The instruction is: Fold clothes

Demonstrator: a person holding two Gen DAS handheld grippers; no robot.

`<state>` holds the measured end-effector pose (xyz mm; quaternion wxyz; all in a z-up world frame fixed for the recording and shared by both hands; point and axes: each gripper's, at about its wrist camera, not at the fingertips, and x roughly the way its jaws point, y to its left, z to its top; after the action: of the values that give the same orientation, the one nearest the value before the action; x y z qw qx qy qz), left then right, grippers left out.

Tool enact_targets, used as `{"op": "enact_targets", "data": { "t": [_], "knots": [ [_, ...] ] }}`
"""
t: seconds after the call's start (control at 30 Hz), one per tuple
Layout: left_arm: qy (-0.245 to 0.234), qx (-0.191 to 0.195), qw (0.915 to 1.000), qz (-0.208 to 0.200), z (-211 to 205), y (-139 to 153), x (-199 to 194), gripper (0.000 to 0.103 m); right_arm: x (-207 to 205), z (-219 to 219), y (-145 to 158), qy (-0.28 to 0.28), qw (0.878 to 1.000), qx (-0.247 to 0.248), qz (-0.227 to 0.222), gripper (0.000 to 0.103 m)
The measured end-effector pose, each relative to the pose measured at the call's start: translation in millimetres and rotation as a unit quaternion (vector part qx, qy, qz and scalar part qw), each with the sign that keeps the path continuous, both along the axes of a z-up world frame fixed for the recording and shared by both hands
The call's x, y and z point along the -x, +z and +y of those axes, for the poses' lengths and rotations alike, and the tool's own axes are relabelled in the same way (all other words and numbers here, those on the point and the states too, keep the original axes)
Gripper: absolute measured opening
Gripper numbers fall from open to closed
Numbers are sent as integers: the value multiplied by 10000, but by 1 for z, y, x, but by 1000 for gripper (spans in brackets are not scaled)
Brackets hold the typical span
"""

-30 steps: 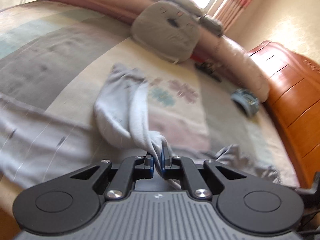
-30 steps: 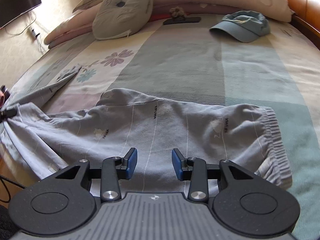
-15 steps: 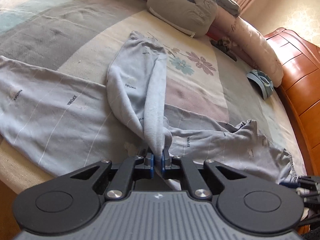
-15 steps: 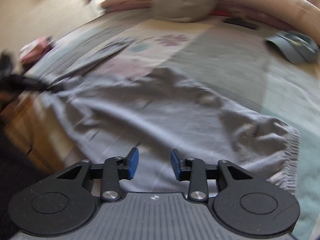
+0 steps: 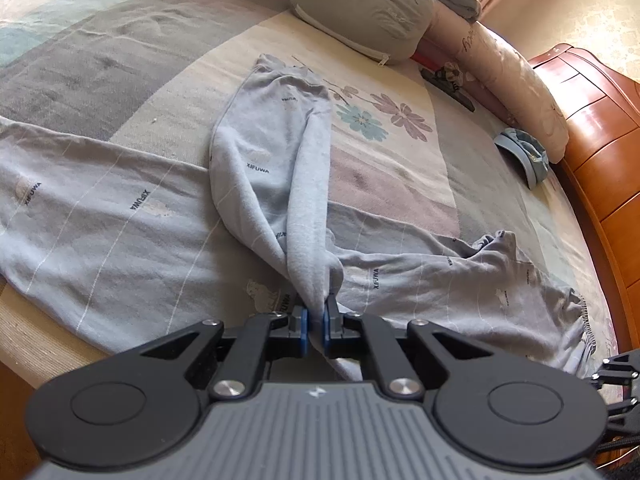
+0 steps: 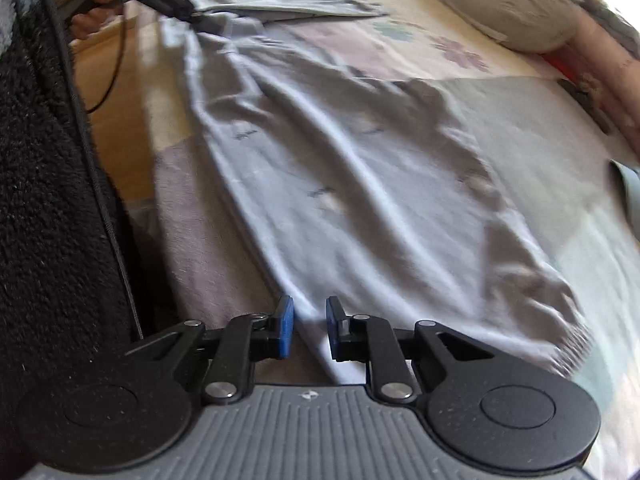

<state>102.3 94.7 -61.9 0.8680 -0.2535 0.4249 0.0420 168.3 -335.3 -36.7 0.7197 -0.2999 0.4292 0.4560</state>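
Light grey trousers (image 5: 120, 208) printed with small words lie spread across the bed. One leg (image 5: 276, 148) runs away from me toward the pillows. My left gripper (image 5: 315, 322) is shut on a bunched fold of the trousers near the crotch, at the bed's near edge. The waistband (image 5: 576, 320) lies to the right. In the right wrist view the trousers (image 6: 360, 184) appear blurred. My right gripper (image 6: 309, 326) is open, its jaws on either side of the trousers' near edge. The left gripper also shows in the right wrist view (image 6: 188, 12), far at the top left.
A grey round cushion (image 5: 360, 4) and long pink pillows (image 5: 516, 76) lie at the head of the bed. A blue cap (image 5: 524, 156) sits near the wooden headboard (image 5: 600, 132). A dark object (image 5: 448, 84) lies by the pillows. Dark carpet (image 6: 40, 220) lies beside the bed.
My left gripper has kept its hold while its view tipped down and closed in slightly. My right gripper has swung left and down to the trousers' near edge, and its jaws have narrowed a little.
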Motion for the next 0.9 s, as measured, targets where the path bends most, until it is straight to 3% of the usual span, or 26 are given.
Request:
{"op": "enact_targets", "data": {
  "t": [0.1, 0.2, 0.27, 0.4, 0.5, 0.67, 0.73, 0.77, 0.8, 0.9],
  "knots": [
    [-13, 29, 10000, 60, 1, -3, -1, 5, -13, -39, 12, -1240, 9892, -562, 544, 22],
    [-50, 53, 9999, 155, 3, -7, -5, 5, -17, -86, 14, -2710, 9463, -1383, 1097, 22],
    [-113, 45, 9997, 216, 3, -8, -8, 5, -12, -108, 9, -3397, 9146, -1804, 1251, 22],
    [-261, 5, 9991, 328, 2, -9, -14, 5, -10, -126, -10, -4211, 8623, -2364, 1521, 24],
    [-352, -53, 9987, 366, 1, -7, -16, 5, -10, -131, -24, -4516, 8405, -2488, 1666, 29],
    [-379, -35, 9986, 376, 2, -7, -16, 5, -12, -127, -36, -4829, 8182, -2589, 1738, 29],
    [-373, -20, 9986, 367, 2, -7, -16, 5, -11, -126, -37, -4848, 8150, -2675, 1707, 25],
    [-370, -14, 9986, 374, 3, -7, -16, 5, -10, -124, -37, -4835, 8166, -2675, 1671, 8],
    [-366, -2, 9986, 379, 3, -7, -16, 5, -10, -122, -36, -4818, 8200, -2621, 1639, 2],
    [-365, 19, 9986, 375, 4, -6, -15, 5, -8, -120, -31, -4788, 8273, -2499, 1547, 2]
  ]
}}
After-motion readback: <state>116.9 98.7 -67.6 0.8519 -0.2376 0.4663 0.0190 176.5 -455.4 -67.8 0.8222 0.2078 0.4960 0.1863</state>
